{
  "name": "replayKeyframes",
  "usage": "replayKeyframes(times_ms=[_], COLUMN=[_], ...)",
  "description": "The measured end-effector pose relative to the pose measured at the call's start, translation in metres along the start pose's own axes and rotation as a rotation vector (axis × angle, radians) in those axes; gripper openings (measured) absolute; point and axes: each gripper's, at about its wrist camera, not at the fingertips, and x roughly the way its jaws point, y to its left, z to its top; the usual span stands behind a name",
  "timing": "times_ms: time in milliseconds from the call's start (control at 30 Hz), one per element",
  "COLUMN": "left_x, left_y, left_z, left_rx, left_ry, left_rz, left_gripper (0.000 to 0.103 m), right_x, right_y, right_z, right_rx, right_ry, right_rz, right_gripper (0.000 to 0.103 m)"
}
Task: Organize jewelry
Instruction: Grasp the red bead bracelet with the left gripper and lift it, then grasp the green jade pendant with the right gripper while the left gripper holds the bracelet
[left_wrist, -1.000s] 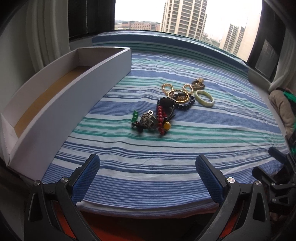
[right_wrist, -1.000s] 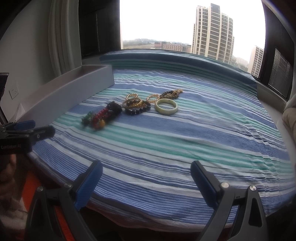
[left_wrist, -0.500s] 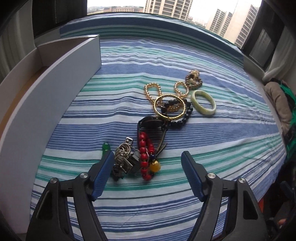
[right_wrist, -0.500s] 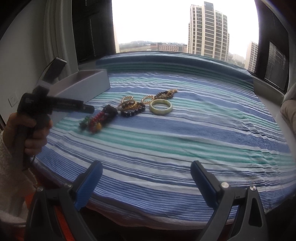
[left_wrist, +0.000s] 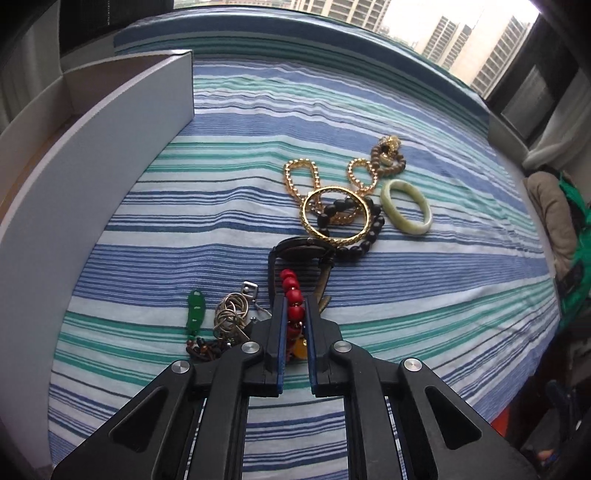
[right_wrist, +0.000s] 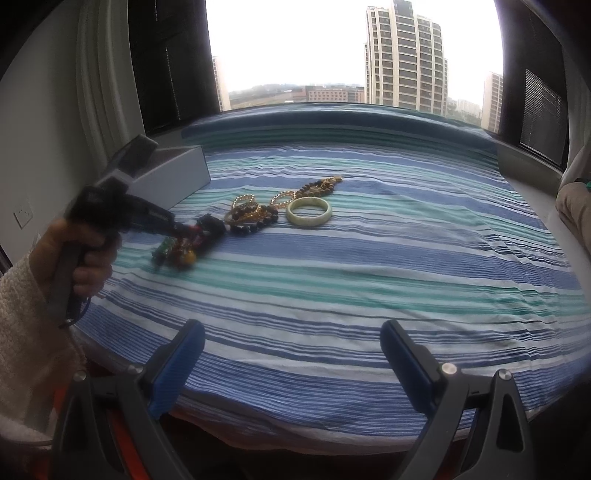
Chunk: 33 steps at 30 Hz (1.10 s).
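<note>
Left wrist view showed the left tongs (left_wrist: 294, 325), whose jaws had just been closing, clamped on the red round-bead bracelet (left_wrist: 291, 295) lying on the striped bedspread (left_wrist: 424, 295), probably for the long white cardboard box (left_wrist: 92, 177) at left, while the right tongs (right_wrist: 291, 354) waited open.

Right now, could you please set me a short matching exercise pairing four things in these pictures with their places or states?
Things:
1 red bead bracelet
2 pale green bangle
3 right gripper
4 white box

States:
A open, over bare cloth
B left of the jewelry
C between the left gripper's closed pads
D lying alone, rightmost piece

Pairs: 1-C, 2-D, 3-A, 4-B
</note>
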Motion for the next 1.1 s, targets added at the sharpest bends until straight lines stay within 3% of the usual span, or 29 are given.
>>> replayKeyframes(times_ms=[233, 467, 600, 700, 833, 867, 933, 967, 1000, 1100], left_x=[-0.065, -0.103, -0.102, -0.097, -0.102, -0.104, -0.110, -0.113, -0.115, -0.117], left_y=[0.009, 0.042, 0.067, 0.084, 0.099, 0.101, 0.103, 0.104, 0.105, 0.107], left_z=[-0.008, -0.038, -0.059, -0.072, -0.086, -0.088, -0.093, -0.095, -0.098, -0.102], left_rx=[-0.047, -0.096, -0.127, -0.161, -0.207, -0.214, -0.220, -0.222, -0.225, -0.233], left_ry=[-0.106, -0.168, -0.162, -0.151, -0.160, -0.166, -0.179, -0.185, -0.190, -0.191], left_rz=[-0.079, -0.002, 0.071, 0.100, 0.100, 0.099, 0.103, 0.106, 0.105, 0.098], left_gripper=[0.007, 0.007, 0.007, 0.007, 0.007, 0.007, 0.007, 0.007, 0.007, 0.007], right_x=[0.005, 0.005, 0.013, 0.041, 0.085, 0.094, 0.118, 0.132, 0.144, 0.173], right_y=[0.003, -0.002, 0.000, 0.020, 0.083, 0.101, 0.135, 0.145, 0.154, 0.180], right_z=[-0.001, 0.007, 0.035, 0.063, 0.090, 0.095, 0.103, 0.107, 0.110, 0.112], right_rx=[-0.007, 0.015, 0.003, -0.039, -0.177, -0.228, -0.287, -0.278, -0.263, -0.294], right_ry=[0.016, 0.005, 0.009, 0.114, 0.232, 0.241, 0.294, 0.324, 0.351, 0.434], right_rz=[0.007, 0.044, 0.197, 0.390, 0.536, 0.539, 0.555, 0.559, 0.557, 0.562], right_gripper=[0.098, 0.098, 0.098, 0.098, 0.096, 0.092, 0.049, 0.040, 0.032, 0.028])
